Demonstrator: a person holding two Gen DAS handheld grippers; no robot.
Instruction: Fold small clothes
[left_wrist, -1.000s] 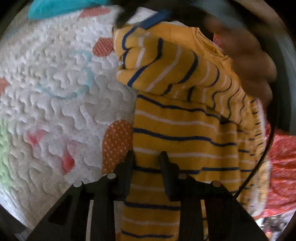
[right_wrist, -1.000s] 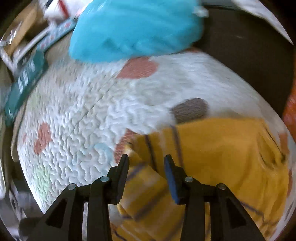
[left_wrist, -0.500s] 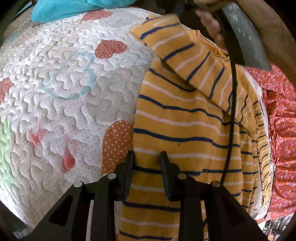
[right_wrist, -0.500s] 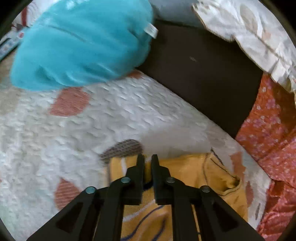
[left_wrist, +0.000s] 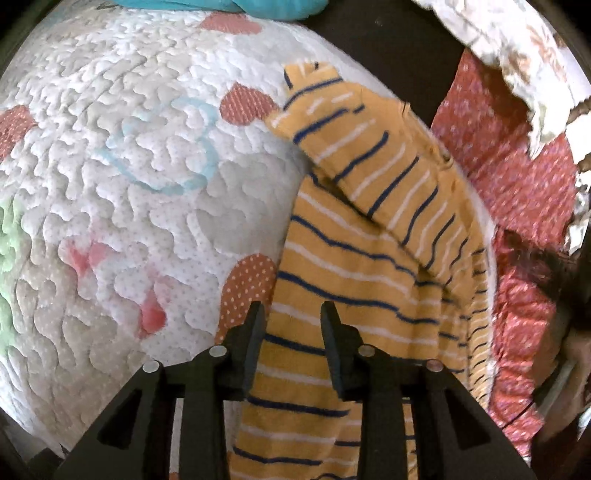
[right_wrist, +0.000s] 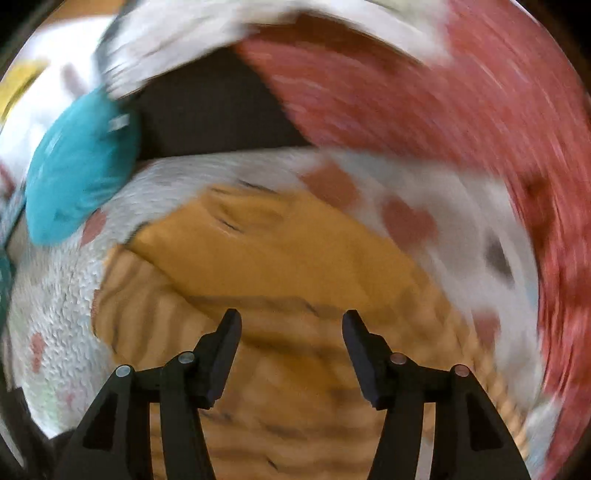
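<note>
A yellow shirt (left_wrist: 351, 280) with navy and white stripes lies on a white quilted mat (left_wrist: 129, 184) printed with hearts. One sleeve (left_wrist: 376, 158) is folded slantwise across the shirt's body. My left gripper (left_wrist: 293, 325) hangs over the shirt's lower left edge. Its jaws are opening, flat cloth shows between its fingers, and the pads do not pinch it. The right wrist view is blurred by motion. There my right gripper (right_wrist: 291, 325) hovers above the shirt (right_wrist: 277, 258), its jaws opening wide with nothing between them.
A teal cloth (left_wrist: 229, 5) (right_wrist: 77, 177) lies at the mat's far edge. Red patterned fabric (left_wrist: 517, 177) (right_wrist: 443, 110) borders the right side, with a dark gap (left_wrist: 388, 48) behind. A white leaf-print cloth (left_wrist: 517, 44) hangs at top right. Part of a person (left_wrist: 565, 295) shows at the right edge.
The right gripper, shut on the sleeve half a second ago, has let go, opened and swung away. The sleeve now rests on the shirt. The left view has tilted up slightly.
</note>
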